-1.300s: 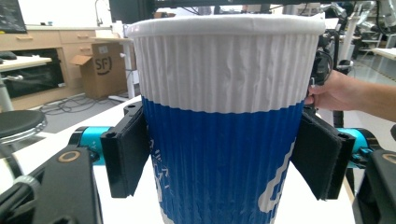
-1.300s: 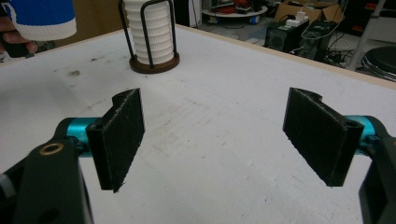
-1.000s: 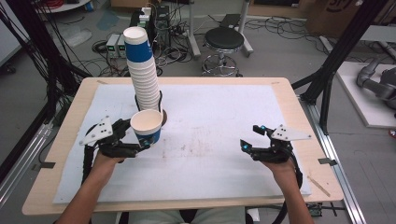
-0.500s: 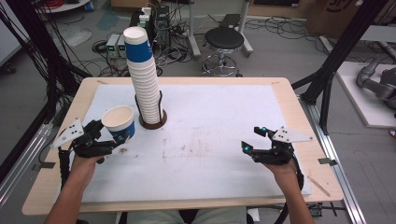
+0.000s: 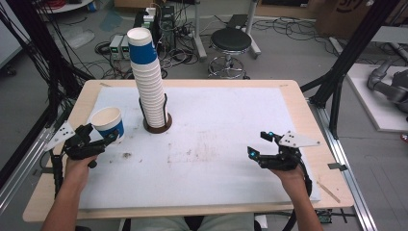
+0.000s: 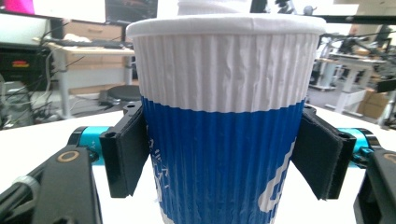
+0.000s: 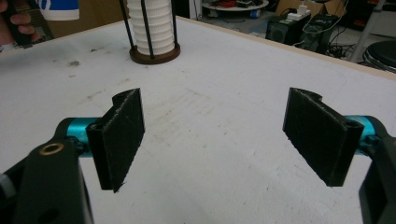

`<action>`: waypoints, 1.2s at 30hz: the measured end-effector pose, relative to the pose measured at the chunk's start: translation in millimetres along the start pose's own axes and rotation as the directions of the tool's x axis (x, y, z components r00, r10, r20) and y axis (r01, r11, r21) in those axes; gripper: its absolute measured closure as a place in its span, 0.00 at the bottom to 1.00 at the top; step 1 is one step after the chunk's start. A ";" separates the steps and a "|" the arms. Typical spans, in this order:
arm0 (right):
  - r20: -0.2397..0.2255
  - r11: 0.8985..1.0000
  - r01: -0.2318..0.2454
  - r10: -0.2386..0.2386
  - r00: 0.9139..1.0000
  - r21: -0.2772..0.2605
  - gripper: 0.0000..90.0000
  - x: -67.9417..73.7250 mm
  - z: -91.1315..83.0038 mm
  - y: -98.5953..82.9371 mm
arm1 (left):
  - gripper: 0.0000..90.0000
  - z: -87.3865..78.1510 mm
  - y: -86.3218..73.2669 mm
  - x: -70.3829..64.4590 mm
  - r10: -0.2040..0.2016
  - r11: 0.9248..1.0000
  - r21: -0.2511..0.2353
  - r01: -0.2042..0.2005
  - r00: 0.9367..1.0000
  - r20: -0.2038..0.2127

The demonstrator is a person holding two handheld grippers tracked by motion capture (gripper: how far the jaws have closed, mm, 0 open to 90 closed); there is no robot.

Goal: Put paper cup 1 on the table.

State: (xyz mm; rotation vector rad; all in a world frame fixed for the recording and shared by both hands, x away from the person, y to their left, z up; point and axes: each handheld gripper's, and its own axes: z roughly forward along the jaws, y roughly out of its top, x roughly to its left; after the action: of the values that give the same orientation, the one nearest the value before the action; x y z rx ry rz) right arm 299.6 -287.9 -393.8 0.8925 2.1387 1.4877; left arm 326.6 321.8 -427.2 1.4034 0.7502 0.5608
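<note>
At the left edge of the counter (image 5: 288,103), the left tongs (image 5: 107,139) are clamped around a single paper cup (image 5: 108,123), white above and blue below, held upright just off the white cover and apart from the tall stack of cups (image 5: 146,77). In the left gripper view the two black pads sit against the cup's blue ribbed band (image 6: 219,163), one on each side, below the rolled rim. I judge the cup to be very light and thin-walled, so it will crush or go oval under a hard squeeze; the ribbing gives some friction. The mid-height hold on the sleeve looks sensible, since the rim is stiffer but easier to slip off. The left forearm comes in low, with the wrist level.

The stack stands in a round wire holder (image 5: 157,126) in the middle-left of the counter.

Farther right, the right tongs (image 5: 260,144) hover empty above the counter, jaws spread wide, pointing toward the holder.
</note>
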 end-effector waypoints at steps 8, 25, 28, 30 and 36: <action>0.005 1.000 -0.001 0.001 1.000 0.004 0.24 -0.6 0.9 -0.8 | 0.29 8.4 -10.5 8.6 -0.001 0.994 0.113 0.009 0.997 -0.072; 0.001 1.000 0.005 -0.005 1.000 0.008 0.24 -0.5 1.1 -0.5 | 0.28 14.5 -20.1 9.1 0.059 0.936 0.351 0.018 0.976 -0.207; 0.000 1.000 0.003 -0.003 1.000 0.009 0.24 -0.4 0.5 -0.7 | 0.28 13.0 -18.4 6.2 0.079 0.928 0.372 0.006 0.974 -0.213; 0.001 1.000 0.002 -0.002 1.000 0.011 0.24 -0.2 0.0 -0.9 | 0.28 11.5 -16.6 2.5 0.103 0.918 0.396 -0.009 0.971 -0.216; 0.004 1.000 0.004 -0.004 1.000 0.007 0.24 -0.2 -2.6 -0.3 | 0.28 6.4 -14.2 -5.9 0.139 0.895 0.446 -0.023 0.963 -0.231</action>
State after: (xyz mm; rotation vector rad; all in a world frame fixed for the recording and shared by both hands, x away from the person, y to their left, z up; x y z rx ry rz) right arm 298.0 -289.9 -393.2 0.8920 2.1427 1.4768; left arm 326.4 311.8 -440.5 1.8093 1.0798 0.6755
